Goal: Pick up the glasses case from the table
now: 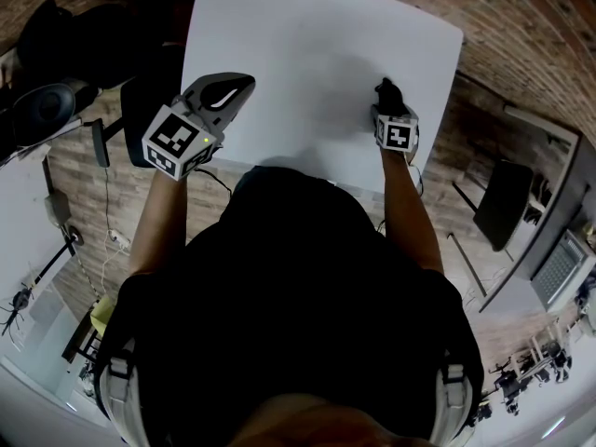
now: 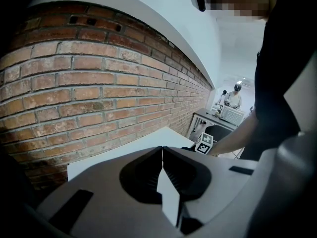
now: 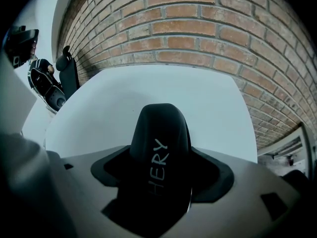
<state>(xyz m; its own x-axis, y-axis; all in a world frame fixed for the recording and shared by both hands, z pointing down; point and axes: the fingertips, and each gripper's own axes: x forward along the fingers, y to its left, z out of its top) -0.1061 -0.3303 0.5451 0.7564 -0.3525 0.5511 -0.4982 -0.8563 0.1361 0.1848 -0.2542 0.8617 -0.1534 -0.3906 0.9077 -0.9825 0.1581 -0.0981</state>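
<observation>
The black glasses case (image 1: 386, 88) with pale lettering (image 3: 159, 128) sticks out from between the jaws of my right gripper (image 1: 391, 110) (image 3: 161, 157), which is shut on it. It is over the near right part of the white table (image 1: 317, 35) (image 3: 148, 88). Whether the case touches the tabletop I cannot tell. My left gripper (image 1: 244, 82) (image 2: 162, 150) hovers over the table's near left side, jaws pressed together with nothing in them. The right gripper's marker cube (image 2: 204, 143) shows beyond it.
A brick wall (image 2: 99, 83) (image 3: 198, 24) runs behind the table. Black chairs (image 1: 56, 35) (image 3: 67, 73) stand to the left. A desk with a keyboard (image 1: 559, 268) is at the right. Another person (image 2: 233, 98) sits far back in the room.
</observation>
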